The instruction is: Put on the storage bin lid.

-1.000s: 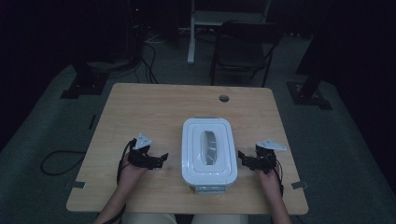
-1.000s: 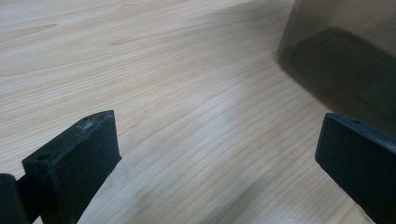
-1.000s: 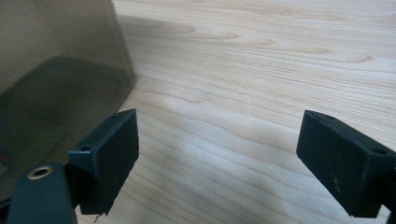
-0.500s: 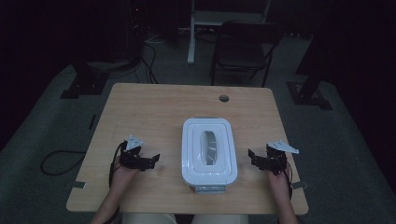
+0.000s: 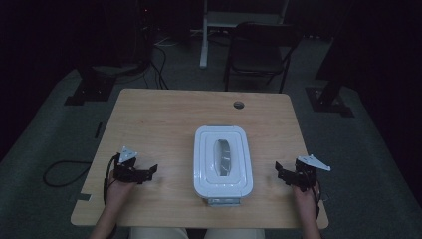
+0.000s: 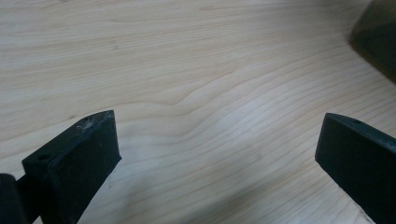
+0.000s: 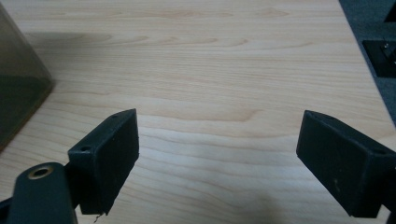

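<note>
Both spread wide and holding nothing, the left tool [image 5: 149, 172] and right tool [image 5: 279, 172] flank the white box [image 5: 222, 160].

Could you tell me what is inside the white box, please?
Its contents are hidden: the lid is on the box. Its clear middle window shows nothing identifiable in the high view.

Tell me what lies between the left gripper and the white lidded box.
Nothing but bare wooden table: in the high view, the left gripper and the white lidded box are separated only by open tabletop.
</note>
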